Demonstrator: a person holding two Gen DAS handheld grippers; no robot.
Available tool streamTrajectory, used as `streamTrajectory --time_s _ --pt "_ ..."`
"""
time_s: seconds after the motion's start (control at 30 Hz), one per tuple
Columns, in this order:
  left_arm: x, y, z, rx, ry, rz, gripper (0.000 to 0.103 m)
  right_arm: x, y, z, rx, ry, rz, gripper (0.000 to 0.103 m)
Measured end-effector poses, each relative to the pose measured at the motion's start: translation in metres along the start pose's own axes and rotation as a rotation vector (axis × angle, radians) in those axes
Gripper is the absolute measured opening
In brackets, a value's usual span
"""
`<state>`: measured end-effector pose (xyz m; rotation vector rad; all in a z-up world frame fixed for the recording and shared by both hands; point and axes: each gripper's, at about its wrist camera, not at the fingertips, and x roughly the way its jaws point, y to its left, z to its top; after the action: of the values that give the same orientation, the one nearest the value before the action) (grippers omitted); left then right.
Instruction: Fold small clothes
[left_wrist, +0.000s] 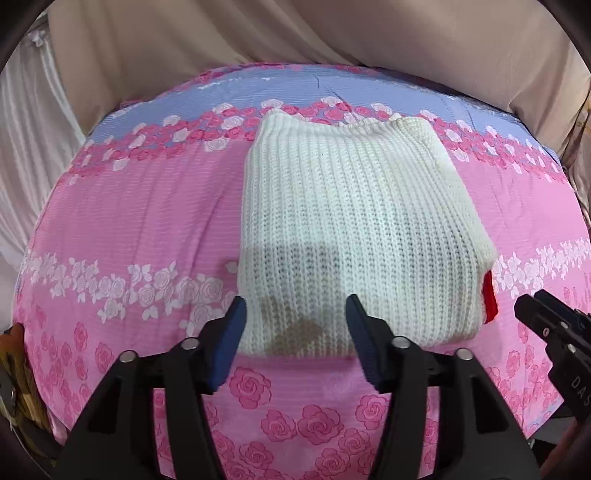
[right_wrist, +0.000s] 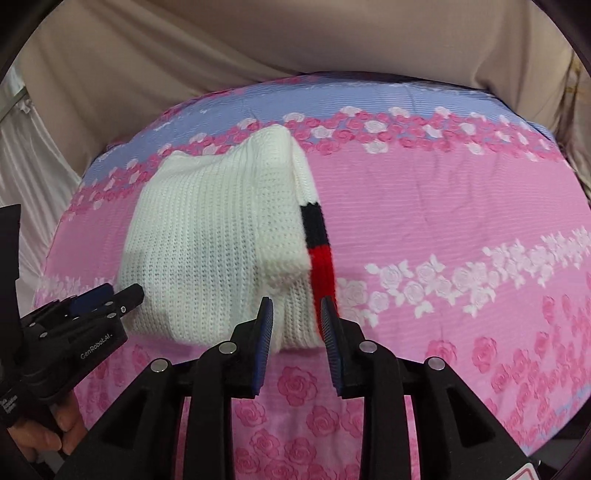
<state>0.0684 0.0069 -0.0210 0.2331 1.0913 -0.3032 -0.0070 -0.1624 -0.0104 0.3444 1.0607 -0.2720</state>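
**Op:** While both views hold steady, I note the white knit garment folded into a compact block on the bed cover, pink with rose bands. It sits nearer the far edge than the near one, roughly mid-width.

**Obs:** Left side?

**Op:** My left hand-held gripper is released. Its blue pads stand apart over the garment's near edge, not pressing the knit.

**Obs:** And the right?

**Op:** Right hand-held gripper also released, narrower gap. It frames the garment's near right corner, where a black-and-red striped band runs along the right side. Pads clear of the fabric as far as I can tell.

**Obs:** Anything else?

**Op:** A hand grips the left handle in the right view. Beige curtain hangs beyond the bed's far edge.
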Motion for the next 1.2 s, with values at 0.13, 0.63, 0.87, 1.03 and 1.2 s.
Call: streamTrajectory --time_s 0.13,0.63,0.87,1.03,1.2 --pt "-0.005 -0.009 -0.017 0.004 -0.022 0.041 0.071 -0.004 0.003 -0.013 0.027 0.005 -0.038 0.044" --pt "-0.019 -0.027 -0.047 -0.044 -0.012 0.085 0.073 -0.012 -0.002 -0.048 -0.042 0.008 -0.116 0.06" --pt "-0.022 -0.026 -0.05 -0.044 -0.009 0.094 0.073 -0.012 0.008 -0.055 -0.059 0.014 -0.118 0.061" --pt "-0.022 -0.026 -0.051 -0.039 -0.007 0.098 0.073 -0.012 0.015 -0.06 -0.049 0.018 -0.12 0.063" --pt "-0.022 -0.028 -0.052 -0.037 -0.004 0.104 0.074 -0.013 0.015 -0.061 -0.039 0.014 -0.122 0.063"
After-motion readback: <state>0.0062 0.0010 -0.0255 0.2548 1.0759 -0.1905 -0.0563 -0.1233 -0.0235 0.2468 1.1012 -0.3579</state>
